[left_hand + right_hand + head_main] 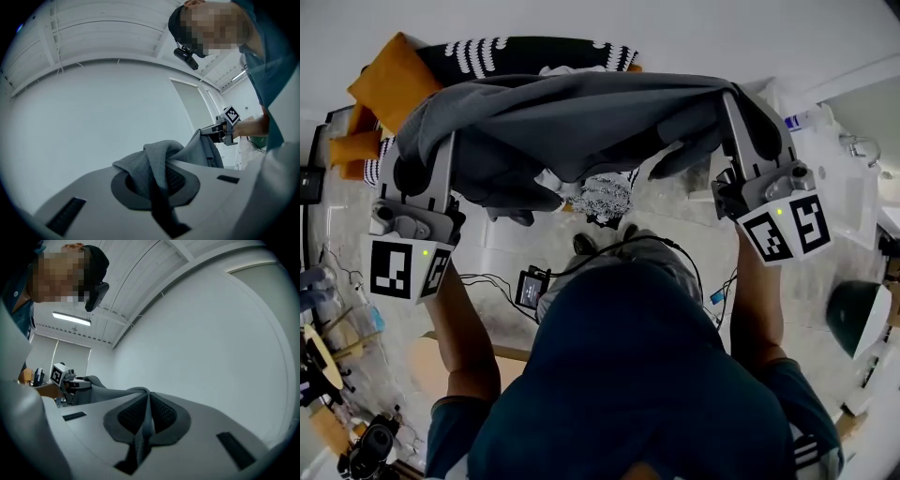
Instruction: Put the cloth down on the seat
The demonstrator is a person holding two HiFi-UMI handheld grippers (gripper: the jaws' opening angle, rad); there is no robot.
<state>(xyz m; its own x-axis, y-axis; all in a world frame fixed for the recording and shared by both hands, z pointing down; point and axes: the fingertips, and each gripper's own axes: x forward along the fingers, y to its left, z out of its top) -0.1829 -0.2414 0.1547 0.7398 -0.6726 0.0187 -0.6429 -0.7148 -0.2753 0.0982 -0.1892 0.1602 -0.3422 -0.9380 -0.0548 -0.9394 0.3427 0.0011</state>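
1. The left gripper has its fingers pressed together on a bunched corner of the dark grey knitted cloth.
2. The right gripper pinches the opposite edge in a thin fold.
3. The cloth hangs in the air, stretched between them and sagging in the middle.
4. Beyond it lie an orange cushion and a black-and-white striped cushion.

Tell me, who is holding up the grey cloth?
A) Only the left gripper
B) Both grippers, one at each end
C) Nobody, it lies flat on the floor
B: the left gripper and the right gripper are each shut on a bunched bit of the grey cloth, and in the head view it hangs spread between them.
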